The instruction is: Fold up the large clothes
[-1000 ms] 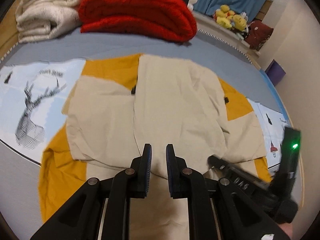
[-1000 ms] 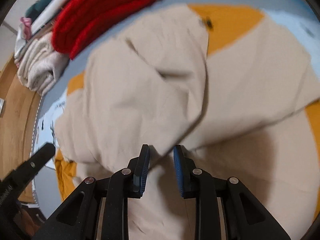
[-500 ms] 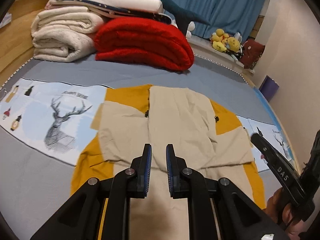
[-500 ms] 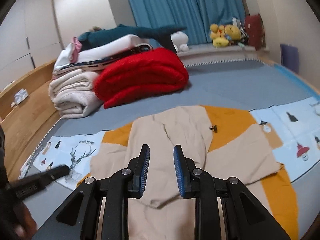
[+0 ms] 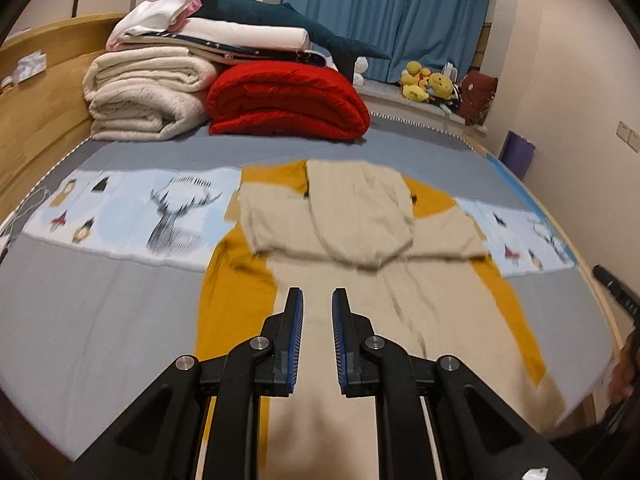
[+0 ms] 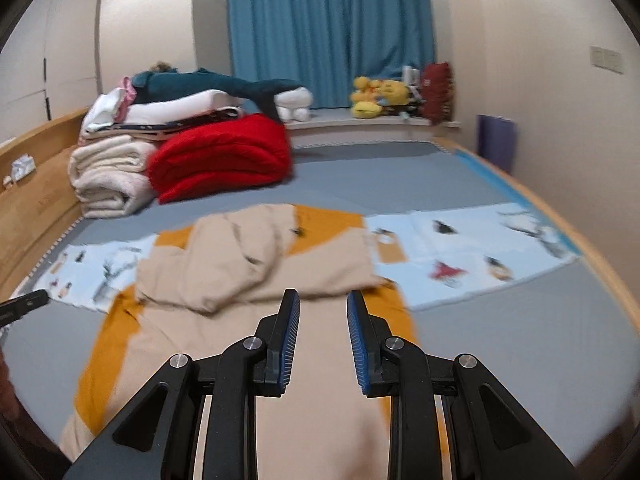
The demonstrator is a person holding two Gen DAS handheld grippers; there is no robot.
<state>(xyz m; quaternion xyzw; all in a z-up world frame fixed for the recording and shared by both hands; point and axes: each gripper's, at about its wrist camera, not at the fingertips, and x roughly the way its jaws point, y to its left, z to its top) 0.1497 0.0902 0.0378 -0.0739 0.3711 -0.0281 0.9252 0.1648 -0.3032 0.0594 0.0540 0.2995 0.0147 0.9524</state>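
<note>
The beige-and-mustard garment (image 5: 360,216) is lying flat mid-bed on the grey bedspread (image 5: 100,312), sleeves folded in, its near end getting cut off under both claws. Left gripper (image 5: 317,300) and right gripper (image 6: 323,304) are hovering over it, gaps narrow, gripping nothing. Everything's looking kinda blurry, especially the edges.

I saw the bed (image 5: 120,300) carrying the beige-and-mustard garment (image 5: 360,220) mid-bed, folded blankets (image 5: 280,100) along its far edge.
</note>
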